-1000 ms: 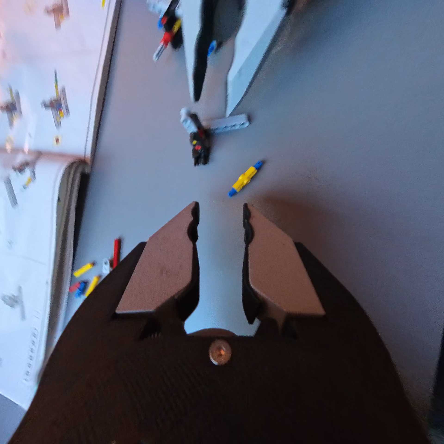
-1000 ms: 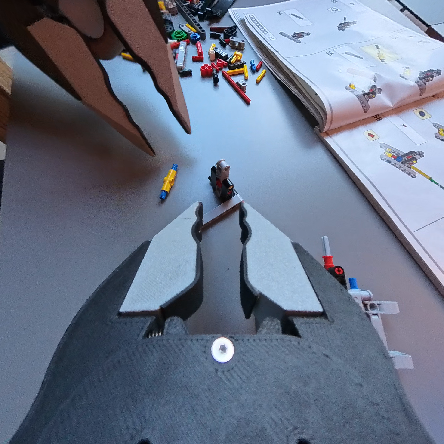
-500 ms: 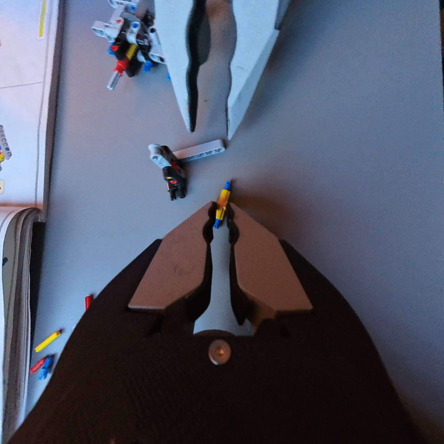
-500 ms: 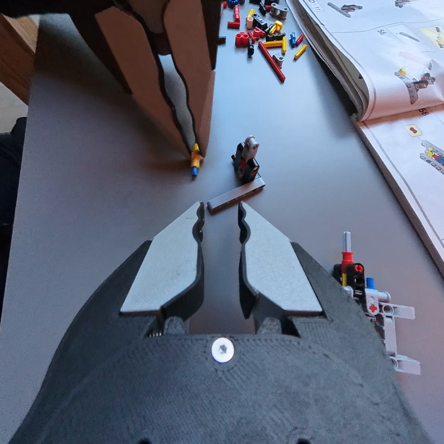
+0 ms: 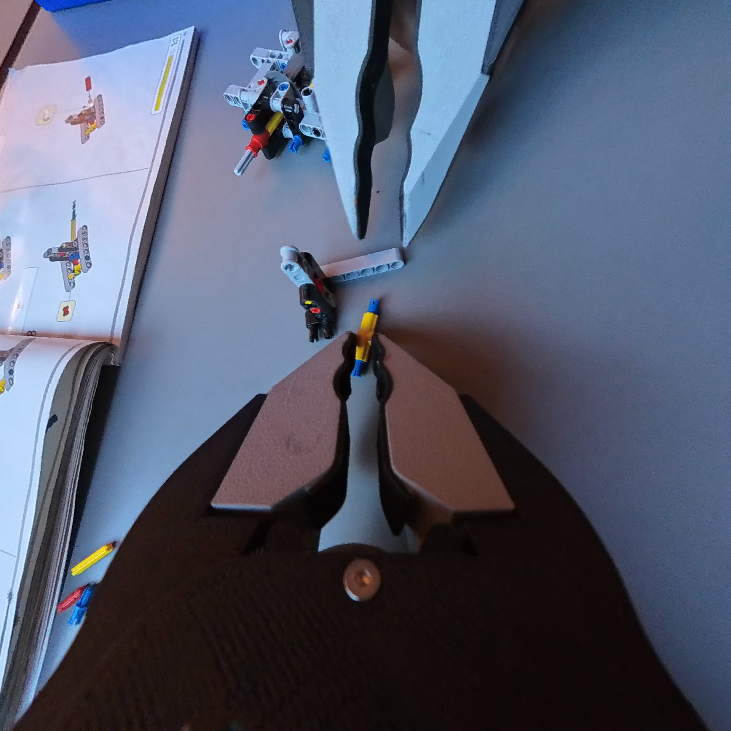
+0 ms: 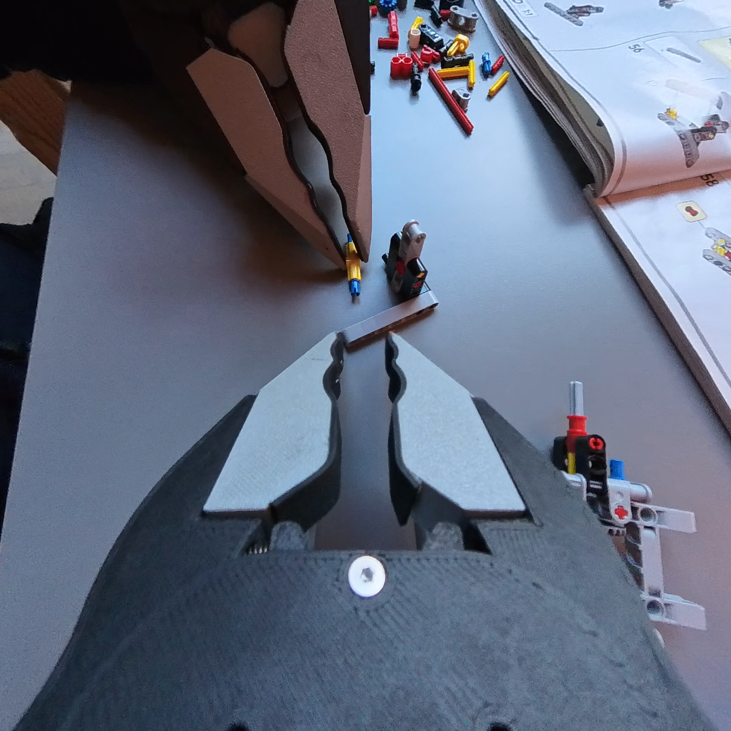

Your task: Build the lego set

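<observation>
Left gripper (image 5: 364, 341), brown fingers, tips down on the grey worktop (image 5: 573, 277). Its jaws pinch a small yellow connector w/ blue pins (image 5: 364, 338) at both ends; the piece lies flat on the worktop, one blue end poking out past the tips.

Right gripper (image 6: 364, 338), grey fingers, sits opposite. Its jaws stand spread, nothing gripped. The near end of a light grey beam w/ holes (image 6: 389, 319) lies just at its tips, between them; can't tell if either tip touches. The beam's far end joins a small black-and-grey subassembly w/ red and yellow bits (image 6: 407, 261), just beside the yellow connector.

To the right gripper's right, a bigger grey-and-black assembly w/ red bush and grey axle (image 6: 601, 486). Open instruction booklet (image 6: 652, 99) along that side of the worktop. Loose red, yellow, black parts (image 6: 439, 51) scattered farther off, behind the left gripper.
</observation>
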{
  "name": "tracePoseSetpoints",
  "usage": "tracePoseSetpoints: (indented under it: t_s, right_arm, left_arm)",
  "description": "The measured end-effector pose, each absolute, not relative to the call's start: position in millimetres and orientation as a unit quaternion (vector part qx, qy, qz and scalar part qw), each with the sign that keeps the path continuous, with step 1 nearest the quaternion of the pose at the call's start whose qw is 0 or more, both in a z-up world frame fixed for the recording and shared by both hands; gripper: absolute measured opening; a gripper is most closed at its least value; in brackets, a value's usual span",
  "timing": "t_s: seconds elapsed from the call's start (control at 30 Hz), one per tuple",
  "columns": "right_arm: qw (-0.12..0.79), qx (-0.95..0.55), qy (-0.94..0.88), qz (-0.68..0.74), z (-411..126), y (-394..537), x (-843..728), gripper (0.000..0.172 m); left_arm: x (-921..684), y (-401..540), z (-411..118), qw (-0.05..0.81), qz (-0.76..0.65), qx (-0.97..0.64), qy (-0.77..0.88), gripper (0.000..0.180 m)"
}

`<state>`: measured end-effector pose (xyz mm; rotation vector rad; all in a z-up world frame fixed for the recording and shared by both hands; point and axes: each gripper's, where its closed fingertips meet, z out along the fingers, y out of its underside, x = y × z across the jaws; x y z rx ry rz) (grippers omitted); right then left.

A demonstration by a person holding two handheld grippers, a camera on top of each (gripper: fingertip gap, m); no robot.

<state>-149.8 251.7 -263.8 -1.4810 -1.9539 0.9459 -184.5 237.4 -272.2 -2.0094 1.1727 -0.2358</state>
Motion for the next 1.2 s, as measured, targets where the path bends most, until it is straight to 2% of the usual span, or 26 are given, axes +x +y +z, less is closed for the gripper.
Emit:
tracePoseSetpoints:
  t_s: [0.17,0.27,1.2]
  right_arm:
    - [0.245,-0.537,-0.728,0.349,-266,248,-149,0.016]
    - [0.234,-0.527,-0.738,0.35,-267,243,-147,0.0]
    - [0.242,-0.52,-0.751,0.327,-272,245,-144,0.003]
  left_arm:
    - [-181,237,-272,0.382,-0.111,-0.806,0.439,0.005]
    - [-176,235,-272,0.377,-0.123,-0.811,0.43,0.004]
    - [-166,231,-273,0.388,-0.106,-0.782,0.476,0.005]
